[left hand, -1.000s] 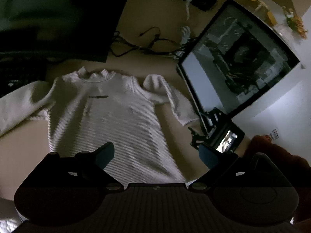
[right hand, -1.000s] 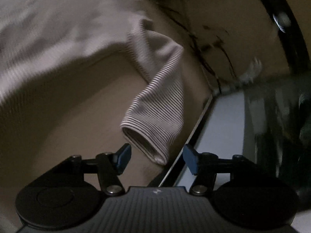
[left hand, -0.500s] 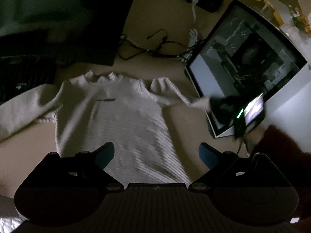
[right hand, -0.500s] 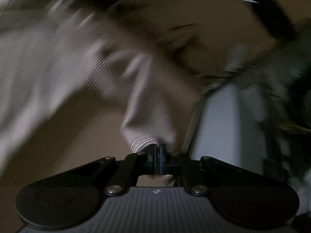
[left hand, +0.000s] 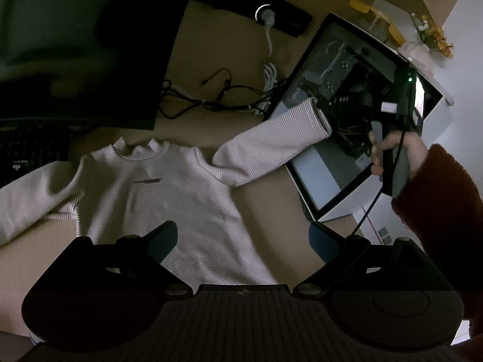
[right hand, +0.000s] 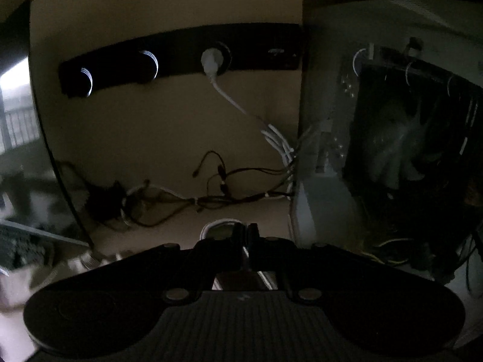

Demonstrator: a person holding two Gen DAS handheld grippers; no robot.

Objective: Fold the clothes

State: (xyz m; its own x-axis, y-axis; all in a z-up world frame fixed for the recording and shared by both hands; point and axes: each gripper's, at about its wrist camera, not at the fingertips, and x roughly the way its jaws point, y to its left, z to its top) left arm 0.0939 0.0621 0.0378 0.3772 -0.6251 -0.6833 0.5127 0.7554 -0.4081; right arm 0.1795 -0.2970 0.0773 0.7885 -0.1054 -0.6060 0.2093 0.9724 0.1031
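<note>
A white ribbed sweater [left hand: 169, 193] lies face up on the tan desk, collar toward the back. Its right sleeve [left hand: 271, 144] is lifted and stretched toward the upper right. My right gripper [right hand: 245, 235] is shut on the sleeve's cuff [right hand: 215, 228], whose rim shows just behind the fingertips; in the left wrist view the gripper [left hand: 338, 111] is a dark shape at the cuff's end. My left gripper [left hand: 241, 238] is open and empty, held above the sweater's lower hem. The left sleeve [left hand: 27, 199] runs off to the left.
A glass-sided computer case [left hand: 362, 114] stands right of the sweater. Tangled cables [left hand: 223, 96] and a black power strip [left hand: 262, 12] lie behind the collar. A dark monitor [left hand: 75, 45] and a keyboard [left hand: 27, 147] sit at the back left.
My right gripper closed on the sleeve cuff, then lifted it up and away to the right, straightening the sleeve. My left gripper stayed open and drew back slightly.
</note>
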